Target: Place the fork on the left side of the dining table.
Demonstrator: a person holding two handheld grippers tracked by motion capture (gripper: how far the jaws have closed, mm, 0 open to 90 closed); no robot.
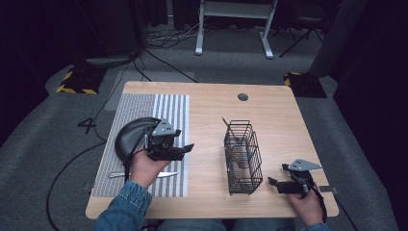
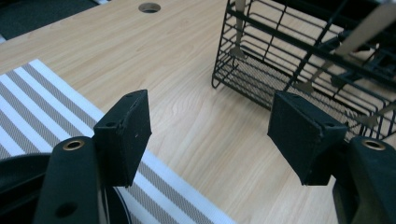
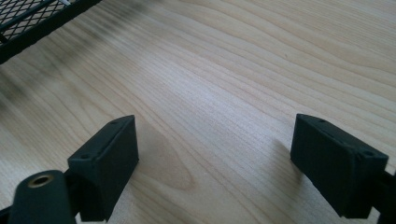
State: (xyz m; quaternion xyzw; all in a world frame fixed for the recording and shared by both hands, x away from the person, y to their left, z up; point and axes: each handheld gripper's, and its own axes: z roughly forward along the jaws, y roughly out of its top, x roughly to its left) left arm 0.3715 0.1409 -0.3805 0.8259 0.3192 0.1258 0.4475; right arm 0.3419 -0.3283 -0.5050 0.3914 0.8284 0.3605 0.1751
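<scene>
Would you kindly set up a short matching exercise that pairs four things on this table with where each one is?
Things:
1. wire basket
2. black bowl
3. knife
4. left gripper

Places:
A. flat on the striped mat, near the table's front edge
B. on the mat's left part, behind the left hand
C. on bare wood, right of the mat
D. held above the mat's right edge, jaws open, pointing at the basket

Pairs: 1-C, 2-B, 3-A, 4-D
</scene>
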